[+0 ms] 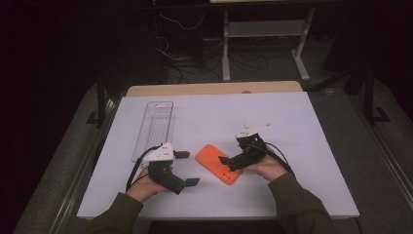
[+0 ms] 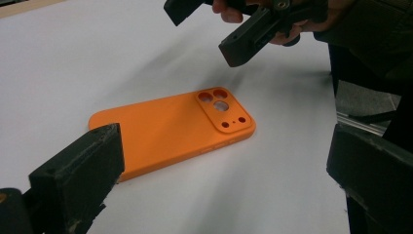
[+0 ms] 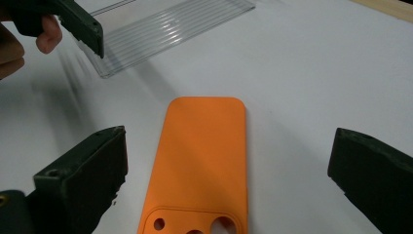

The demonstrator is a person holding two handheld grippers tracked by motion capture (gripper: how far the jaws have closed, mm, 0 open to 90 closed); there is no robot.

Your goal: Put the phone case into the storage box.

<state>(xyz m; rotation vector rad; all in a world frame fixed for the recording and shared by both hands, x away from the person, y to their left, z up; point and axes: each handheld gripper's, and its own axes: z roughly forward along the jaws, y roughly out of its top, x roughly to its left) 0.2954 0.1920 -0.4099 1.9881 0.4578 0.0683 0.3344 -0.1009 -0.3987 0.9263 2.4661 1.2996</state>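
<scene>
A: Okay, quick pass. What's the landmark?

B: Orange phone case [image 1: 219, 164], lying flat, back side up, on the white table [image 1: 292, 126]. Everything else goes relative to it.

A: Orientation?

B: Camera cutout block sits at the case's end nearer the person. In the left gripper view [image 2: 173, 129] you can see several round holes in that block. In the right gripper view [image 3: 199, 161] the plain end points away, toward the clear tray.

A: Left gripper?

B: Left gripper [image 1: 186, 168] is just left of the case, held in the person's left hand [image 1: 141, 187]. Jaws are spread wide, nothing between them. Not touching the case. In its own view the case lies ahead, between the two jaws but farther out.

A: Right gripper?

B: Right gripper [image 1: 227, 163] is at the case's right edge, near the cutout end, in the right hand [image 1: 265, 168]. Jaws spread apart too, holding nothing. From above, one jaw tip overlaps the case; can't tell whether it touches or hovers. Its own view shows the case running up the middle between the jaws.

A: Anything else?

B: Clear plastic tray [image 1: 155, 127], long and ribbed, beyond and left of the case, well apart from it. It's also at top left in the right gripper view [image 3: 165, 29], with the left gripper's jaw in front.
</scene>
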